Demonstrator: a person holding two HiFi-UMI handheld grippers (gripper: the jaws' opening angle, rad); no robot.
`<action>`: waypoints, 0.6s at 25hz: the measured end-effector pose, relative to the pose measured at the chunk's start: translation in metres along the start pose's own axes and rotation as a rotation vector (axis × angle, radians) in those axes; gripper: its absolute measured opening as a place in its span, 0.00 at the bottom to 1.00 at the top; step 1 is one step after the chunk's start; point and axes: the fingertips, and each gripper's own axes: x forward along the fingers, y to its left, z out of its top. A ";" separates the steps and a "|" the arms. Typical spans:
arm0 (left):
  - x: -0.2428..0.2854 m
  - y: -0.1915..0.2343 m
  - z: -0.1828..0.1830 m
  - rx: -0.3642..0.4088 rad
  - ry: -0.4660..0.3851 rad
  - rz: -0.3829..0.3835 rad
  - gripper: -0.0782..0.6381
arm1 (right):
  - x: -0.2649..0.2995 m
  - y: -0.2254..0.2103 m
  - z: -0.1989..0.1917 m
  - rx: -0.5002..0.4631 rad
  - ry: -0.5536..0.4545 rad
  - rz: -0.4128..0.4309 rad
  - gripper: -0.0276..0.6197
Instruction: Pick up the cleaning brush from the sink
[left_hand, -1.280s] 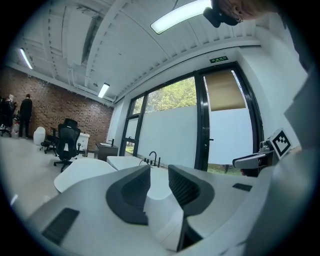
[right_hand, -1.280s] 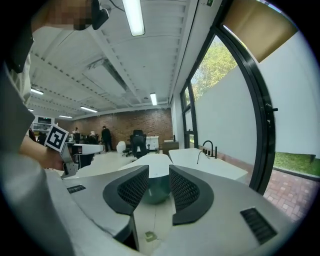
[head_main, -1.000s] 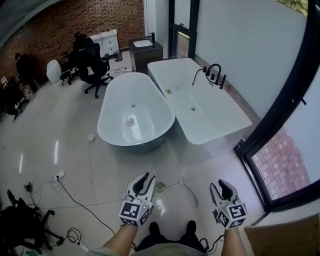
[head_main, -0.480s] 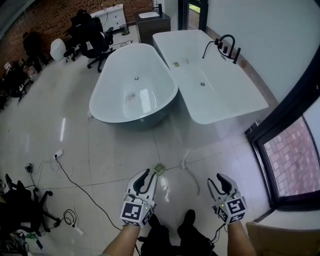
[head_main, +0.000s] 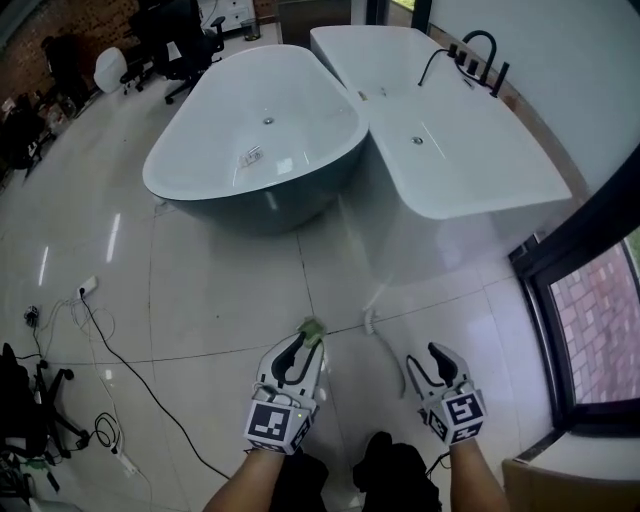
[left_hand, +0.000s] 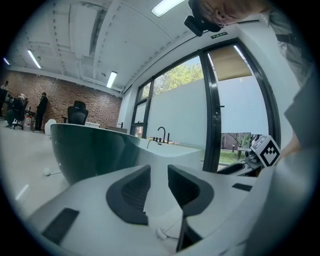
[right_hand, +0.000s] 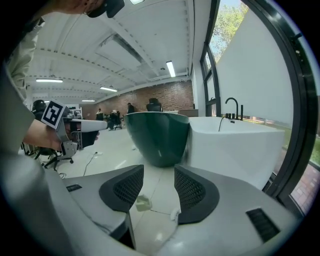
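Though low over the floor (head_main: 200, 300), we grip nothing
Left hand-held gripper (head_main: 300, 345) has its jaws apart, empty; right hand-held gripper (head_main: 425, 358) has just been opening wide, empty too

No words, numbers or brand names can be read. A small label (head_main: 252, 155) inside the oval bathtub (head_main: 310, 100) and a sign (left_hand: 218, 35) above the window frame are too small to read.

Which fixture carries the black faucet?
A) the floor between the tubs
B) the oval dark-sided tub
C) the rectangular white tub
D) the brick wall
C: the black faucet stands on the rim of the rectangular white tub, on its window side, apart from the oval tub.
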 end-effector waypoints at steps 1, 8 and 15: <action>0.009 0.005 -0.018 -0.002 -0.005 -0.001 0.24 | 0.014 -0.005 -0.020 0.001 0.005 0.002 0.34; 0.071 0.030 -0.152 0.021 -0.018 -0.026 0.25 | 0.114 -0.037 -0.166 -0.049 0.057 0.041 0.34; 0.111 0.058 -0.259 0.033 0.005 -0.005 0.25 | 0.191 -0.065 -0.297 -0.057 0.108 0.067 0.34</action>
